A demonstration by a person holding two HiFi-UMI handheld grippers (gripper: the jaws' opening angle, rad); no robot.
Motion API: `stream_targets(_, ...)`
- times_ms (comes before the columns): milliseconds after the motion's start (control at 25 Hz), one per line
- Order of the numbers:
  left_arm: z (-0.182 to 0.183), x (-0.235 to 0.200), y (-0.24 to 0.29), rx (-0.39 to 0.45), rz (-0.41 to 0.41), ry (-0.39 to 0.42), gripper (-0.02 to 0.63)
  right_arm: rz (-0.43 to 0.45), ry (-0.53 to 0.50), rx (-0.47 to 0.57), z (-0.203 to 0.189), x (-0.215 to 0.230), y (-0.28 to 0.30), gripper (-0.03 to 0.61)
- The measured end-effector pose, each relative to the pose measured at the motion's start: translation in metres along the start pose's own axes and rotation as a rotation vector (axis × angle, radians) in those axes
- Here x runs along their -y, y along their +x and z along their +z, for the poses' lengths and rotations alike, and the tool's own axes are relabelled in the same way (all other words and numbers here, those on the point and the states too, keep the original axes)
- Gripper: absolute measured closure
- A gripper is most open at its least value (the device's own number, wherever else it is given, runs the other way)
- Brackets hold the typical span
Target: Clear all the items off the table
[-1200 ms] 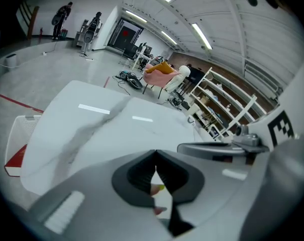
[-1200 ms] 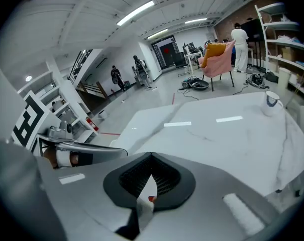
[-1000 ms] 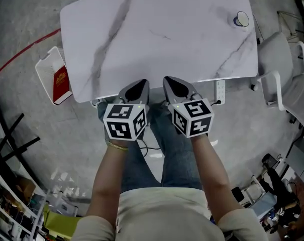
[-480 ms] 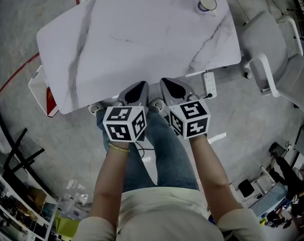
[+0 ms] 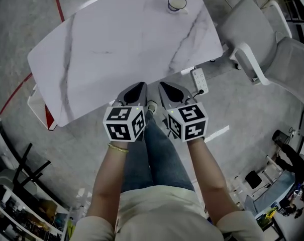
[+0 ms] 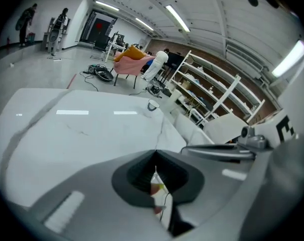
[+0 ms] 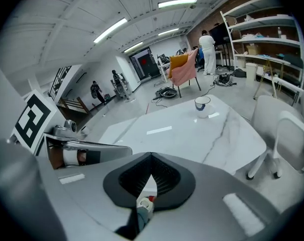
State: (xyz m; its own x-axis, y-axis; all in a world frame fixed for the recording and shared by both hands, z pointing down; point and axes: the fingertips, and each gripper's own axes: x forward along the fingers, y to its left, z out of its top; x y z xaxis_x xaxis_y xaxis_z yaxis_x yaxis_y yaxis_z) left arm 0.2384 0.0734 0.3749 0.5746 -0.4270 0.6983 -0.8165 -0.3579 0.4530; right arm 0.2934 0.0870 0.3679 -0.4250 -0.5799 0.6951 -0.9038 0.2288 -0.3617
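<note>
A white mug (image 5: 177, 3) with a dark rim stands upright on a white marble-patterned table (image 5: 116, 49), close to the far edge and towards the far right corner. In the left gripper view the mug (image 6: 152, 105) looks small at the far end of the tabletop (image 6: 81, 134). In the right gripper view the mug (image 7: 202, 104) sits further right, beside a grey vein in the tabletop (image 7: 182, 134).

Well apart from the mug, at the near edge of the table, a person holds two grippers side by side over their jeans-clad legs (image 5: 159, 154). The left gripper (image 5: 136, 90) has its jaws pressed together with nothing between them, and its own view shows the left gripper's (image 6: 156, 157) dark pads meeting in a closed line. The right gripper (image 5: 173, 89) is likewise closed and empty, which the right gripper's (image 7: 150, 157) own view confirms. Each carries a cube with black and white square markers, and both point towards the table. A thin bracelet (image 5: 116, 147) circles the left wrist.

Around the table, a grey chair (image 5: 252, 29) stands just beside its right end, a white power strip (image 5: 199, 80) lies on the floor near the right gripper, and a white bin (image 5: 38, 107) shows partly under the left end. A red line (image 5: 59, 4) runs across the grey floor beyond
</note>
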Motion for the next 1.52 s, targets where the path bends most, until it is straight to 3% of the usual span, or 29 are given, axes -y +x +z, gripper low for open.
stream_targets(560, 0.027, 0.039, 0.054, -0.045, -0.073, 0.07, 0.604, -0.071, 0.072, 0.024, 0.02, 0.06, -0.006, 0.58)
stream_targets(1520, 0.095, 0.025, 0.129, -0.099, -0.096, 0.135, 0.604, -0.162, 0.105, 0.081, 0.097, 0.131, 0.058, 0.58)
